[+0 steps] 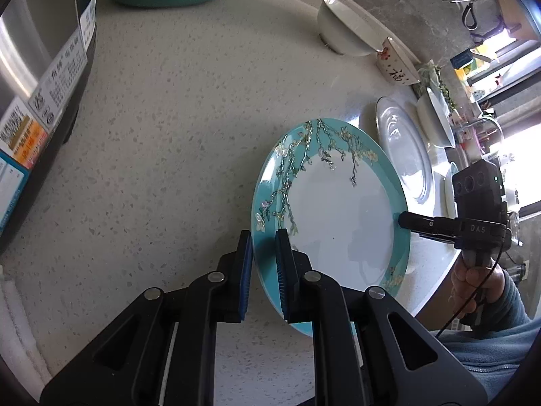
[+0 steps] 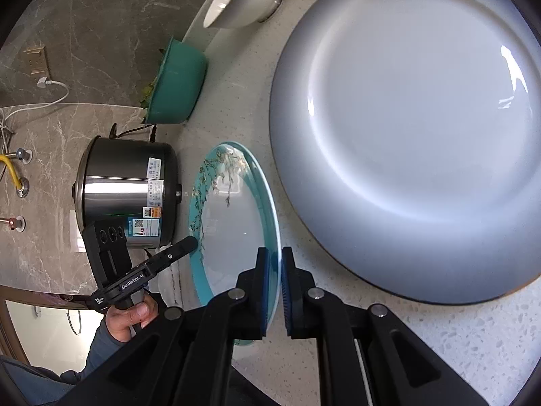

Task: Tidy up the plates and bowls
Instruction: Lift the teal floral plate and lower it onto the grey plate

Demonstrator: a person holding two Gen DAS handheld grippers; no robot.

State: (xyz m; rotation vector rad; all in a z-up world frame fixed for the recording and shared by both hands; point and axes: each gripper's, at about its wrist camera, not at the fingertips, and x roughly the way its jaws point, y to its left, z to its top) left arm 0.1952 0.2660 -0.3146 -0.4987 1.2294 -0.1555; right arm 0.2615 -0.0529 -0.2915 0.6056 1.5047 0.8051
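A teal-rimmed plate with a blossom pattern lies on the speckled counter; it also shows in the right wrist view. My left gripper straddles its near-left rim with the pads closed on it. My right gripper straddles the opposite rim, its pads closed on the edge; it shows in the left wrist view. A large white plate lies just beyond the teal plate and also shows in the left wrist view. White bowls and a patterned bowl stand farther back.
A steel rice cooker stands to the left on the counter. A teal basin sits behind it. Another white dish lies near the counter's right edge. A folded white towel is at the lower left.
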